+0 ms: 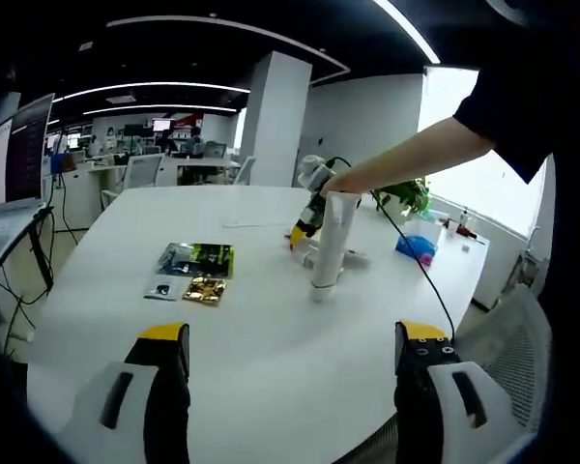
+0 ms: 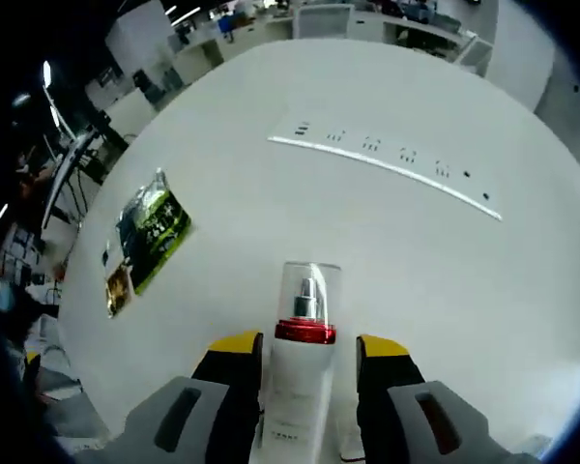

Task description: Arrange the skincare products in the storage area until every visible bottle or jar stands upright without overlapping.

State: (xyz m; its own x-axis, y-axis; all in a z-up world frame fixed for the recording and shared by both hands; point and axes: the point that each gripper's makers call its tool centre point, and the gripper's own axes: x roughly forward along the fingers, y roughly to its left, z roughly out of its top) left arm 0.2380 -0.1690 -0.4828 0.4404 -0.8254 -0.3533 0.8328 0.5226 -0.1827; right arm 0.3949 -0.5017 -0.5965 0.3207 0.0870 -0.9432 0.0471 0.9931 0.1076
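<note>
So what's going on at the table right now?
A person is working with two handheld grippers at a white table. The right gripper has its jaws around a white pump bottle with a red collar and clear cap. In the left gripper view, a tall white tube stands upright beside that gripper. The left gripper is open with nothing between its jaws. Sachets lie flat nearby.

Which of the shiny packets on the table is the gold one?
The small gold packet at the near end of the group. The big packet behind it is green and black, and the little one beside it is silvery grey.
</note>
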